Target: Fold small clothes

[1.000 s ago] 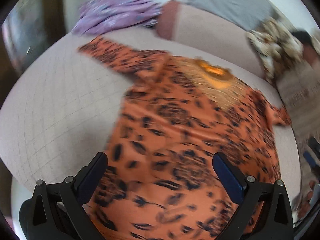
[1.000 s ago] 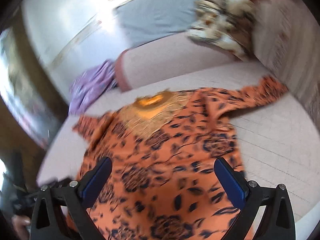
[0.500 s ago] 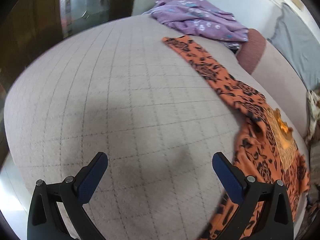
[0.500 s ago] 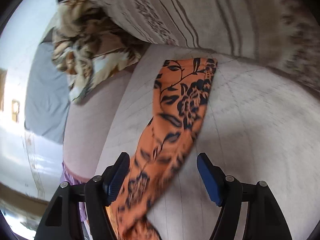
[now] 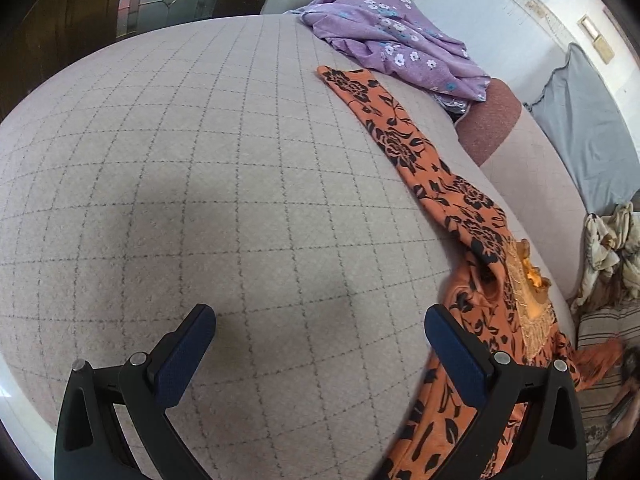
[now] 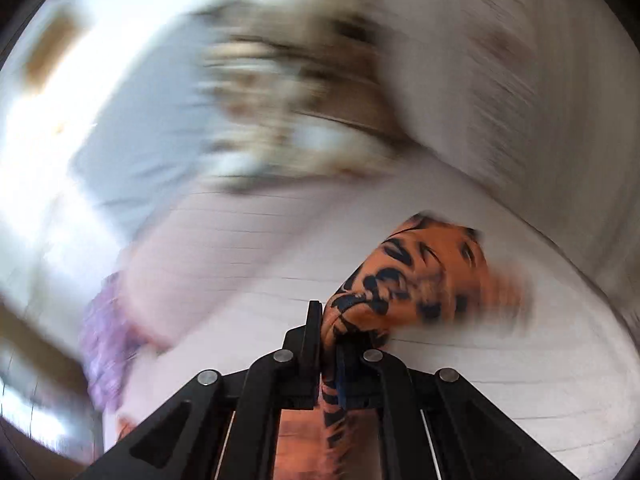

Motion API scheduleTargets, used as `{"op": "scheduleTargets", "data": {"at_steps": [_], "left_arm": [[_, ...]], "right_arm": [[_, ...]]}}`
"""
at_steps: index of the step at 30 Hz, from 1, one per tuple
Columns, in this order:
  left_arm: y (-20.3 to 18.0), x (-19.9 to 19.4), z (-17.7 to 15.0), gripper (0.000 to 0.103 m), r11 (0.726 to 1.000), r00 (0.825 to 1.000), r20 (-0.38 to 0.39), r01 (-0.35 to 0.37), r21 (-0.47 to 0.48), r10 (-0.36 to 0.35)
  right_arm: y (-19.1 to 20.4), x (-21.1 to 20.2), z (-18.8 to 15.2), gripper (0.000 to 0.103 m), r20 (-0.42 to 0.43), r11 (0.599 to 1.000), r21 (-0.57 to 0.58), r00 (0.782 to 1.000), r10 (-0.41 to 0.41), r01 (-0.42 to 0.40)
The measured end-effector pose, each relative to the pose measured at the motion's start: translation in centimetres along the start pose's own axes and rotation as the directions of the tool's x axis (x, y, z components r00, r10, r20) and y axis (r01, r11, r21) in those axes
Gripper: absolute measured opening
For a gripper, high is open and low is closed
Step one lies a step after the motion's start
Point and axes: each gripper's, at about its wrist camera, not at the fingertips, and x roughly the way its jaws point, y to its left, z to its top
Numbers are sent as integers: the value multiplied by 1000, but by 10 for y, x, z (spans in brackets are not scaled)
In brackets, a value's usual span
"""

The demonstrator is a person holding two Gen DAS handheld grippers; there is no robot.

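An orange dress with black flowers (image 5: 476, 232) lies on the grey checked bed cover (image 5: 200, 184). One long sleeve (image 5: 384, 128) stretches toward the far edge, and the gold embroidered neckline (image 5: 528, 292) sits at the right. My left gripper (image 5: 320, 344) hovers open over bare cover, its right finger (image 5: 456, 352) just beside the dress. In the blurred right wrist view, my right gripper (image 6: 330, 332) is shut on the other sleeve (image 6: 420, 276), whose cuff sticks out past the fingertips, lifted off the cover.
A purple flowered garment (image 5: 392, 44) is heaped at the bed's far edge. A brown-ended bolster (image 5: 492, 120) and a grey pillow (image 5: 580, 128) lie along the right, with a crumpled cream and brown cloth (image 5: 612, 248) and a striped blanket (image 5: 604, 340) beyond.
My right gripper closed on the sleeve it straddled and swung sideways with it. My left gripper swung off the dress body to bare cover, then stayed still.
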Motion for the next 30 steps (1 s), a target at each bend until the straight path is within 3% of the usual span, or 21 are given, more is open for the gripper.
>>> {"op": "scheduleTargets", "data": {"at_steps": [2, 4, 8, 9, 11, 13, 14, 15, 16, 18, 19, 21, 24, 27, 29, 30], "left_arm": [[2, -2, 0, 103, 1000, 1000, 0, 23, -7, -23], [6, -5, 0, 103, 999, 999, 2, 38, -22, -38], [16, -9, 1, 103, 995, 997, 10, 74, -71, -73], [17, -9, 1, 103, 994, 997, 6, 77, -77, -77], [16, -7, 1, 103, 994, 997, -4, 76, -81, -77], [13, -7, 0, 103, 995, 997, 0, 74, -66, -74], [11, -7, 0, 103, 996, 997, 0, 74, -56, -74], [11, -8, 0, 103, 996, 997, 1, 75, -51, -75], [10, -8, 0, 103, 996, 997, 5, 79, -48, -79], [8, -7, 0, 103, 995, 996, 9, 86, -44, -85], [5, -5, 0, 103, 995, 996, 6, 88, -41, -88], [1, -4, -1, 103, 996, 996, 3, 85, -21, -85], [-3, -6, -3, 103, 997, 997, 12, 80, 14, -80], [0, -2, 2, 103, 987, 987, -32, 158, -20, -159], [3, -1, 16, 103, 963, 966, -35, 253, -88, -257], [3, 0, 26, 103, 949, 954, -32, 294, -115, -300]], "right_arm": [[70, -15, -8, 5, 22, 987, -111, 992, 122, -119], [140, -24, -39, 5, 1, 951, -221, 975, 223, -217], [211, -1, -130, 12, -121, 908, -284, 951, 284, -307], [220, 16, -162, 21, -175, 909, -289, 950, 259, -301], [223, 55, -220, 88, -304, 911, -296, 932, 197, -289], [207, 91, -278, 88, -412, 929, -311, 910, 56, -198], [198, 107, -298, 89, -479, 937, -305, 878, 2, -168], [194, 107, -308, 88, -468, 930, -323, 884, 2, -173], [198, 94, -305, 88, -419, 914, -360, 908, 22, -188], [205, 83, -293, 88, -453, 915, -310, 886, 96, -258], [207, 78, -284, 87, -436, 913, -308, 893, 115, -268], [209, 62, -265, 88, -350, 910, -331, 928, 127, -250], [184, 62, -258, 88, -296, 938, -282, 948, 116, -203], [150, 77, -274, 88, -347, 952, -219, 929, 128, -213], [124, 82, -285, 88, -367, 954, -174, 915, 168, -244], [116, 78, -290, 88, -331, 939, -174, 915, 229, -298]]}}
